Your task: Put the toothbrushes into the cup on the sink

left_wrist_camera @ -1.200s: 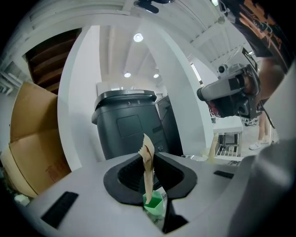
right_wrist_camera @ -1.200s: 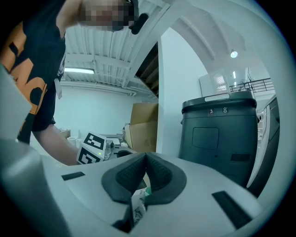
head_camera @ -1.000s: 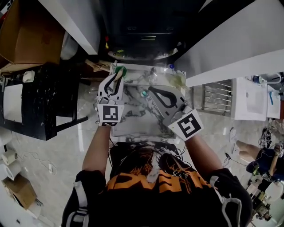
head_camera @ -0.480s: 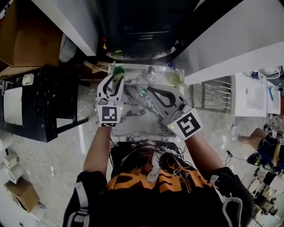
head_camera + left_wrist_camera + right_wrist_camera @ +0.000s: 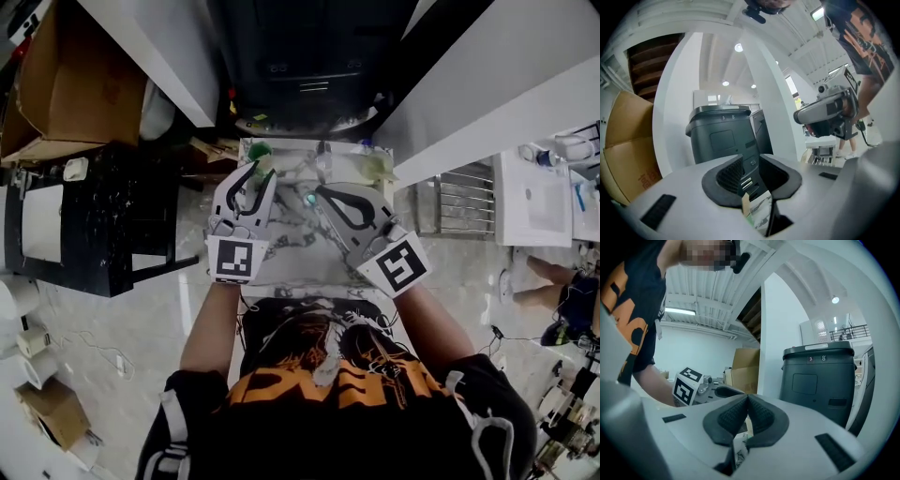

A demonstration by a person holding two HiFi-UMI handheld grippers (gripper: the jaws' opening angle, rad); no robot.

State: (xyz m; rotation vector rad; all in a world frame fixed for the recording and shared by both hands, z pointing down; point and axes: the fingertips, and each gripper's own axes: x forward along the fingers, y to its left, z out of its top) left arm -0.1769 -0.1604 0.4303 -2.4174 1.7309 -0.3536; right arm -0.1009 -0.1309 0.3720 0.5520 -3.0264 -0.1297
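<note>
Left gripper: jaws apart with a clear gap and nothing between the pads; the bin shows through the gap.
Left gripper, head view: held over the back left part of the sink top, tips pointing away from the person.
Right gripper: jaw tips pressed together, with nothing held between them.
Right gripper, head view: over the middle of the sink top, angled inward toward the left gripper; the two are near each other but apart.
Cup: green, at the back left corner of the sink top, just beyond the left gripper's tips.
Teal thing: small, on the sink top just beside the right gripper's tips; it may be a toothbrush head, but it is too small to tell.
Sink top: white marble with grey veins, directly in front of the person.
Bin: dark and tall, behind the sink, ahead of both grippers.
Box: brown cardboard, well off to the left.
Person: orange-and-black shirt, bare forearms, one gripper in each hand.
</note>
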